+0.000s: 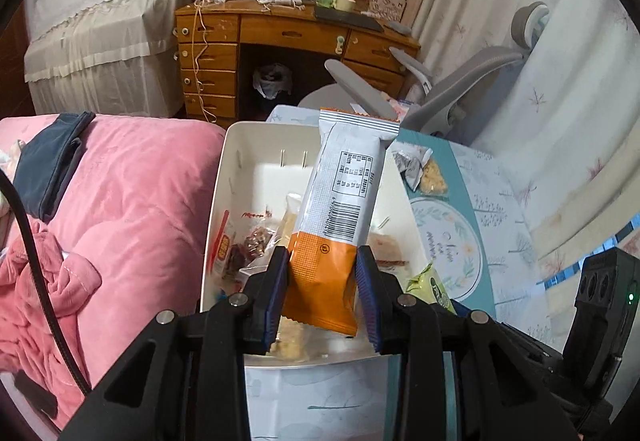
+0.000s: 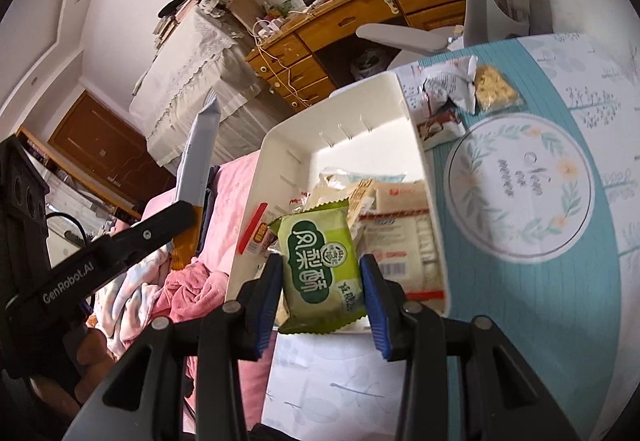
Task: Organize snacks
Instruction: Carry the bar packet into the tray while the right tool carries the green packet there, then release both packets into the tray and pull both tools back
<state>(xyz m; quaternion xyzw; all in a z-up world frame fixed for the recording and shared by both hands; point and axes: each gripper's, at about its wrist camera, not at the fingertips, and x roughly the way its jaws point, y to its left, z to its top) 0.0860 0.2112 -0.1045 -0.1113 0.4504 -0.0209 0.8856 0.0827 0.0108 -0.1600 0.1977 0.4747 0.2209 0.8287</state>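
Note:
My left gripper (image 1: 323, 283) is shut on a long orange and white snack packet (image 1: 344, 197), held upright over the white bin (image 1: 216, 201). My right gripper (image 2: 322, 283) is shut on a green snack packet (image 2: 320, 265) at the near end of the same white bin (image 2: 404, 101). Several wrapped snacks lie inside the bin. The tip of the green packet (image 1: 434, 287) shows at the right of the left wrist view. In the right wrist view the left gripper (image 2: 182, 215) and its long packet (image 2: 200, 161) appear at the left, beside the bin.
The bin stands on a table with a teal and white floral cloth (image 2: 560, 201). Loose snack packets (image 2: 468, 89) lie on the cloth past the bin. A pink quilt (image 1: 132, 201) lies left of the table. A grey office chair (image 1: 460, 89) and wooden desk (image 1: 280, 33) stand behind.

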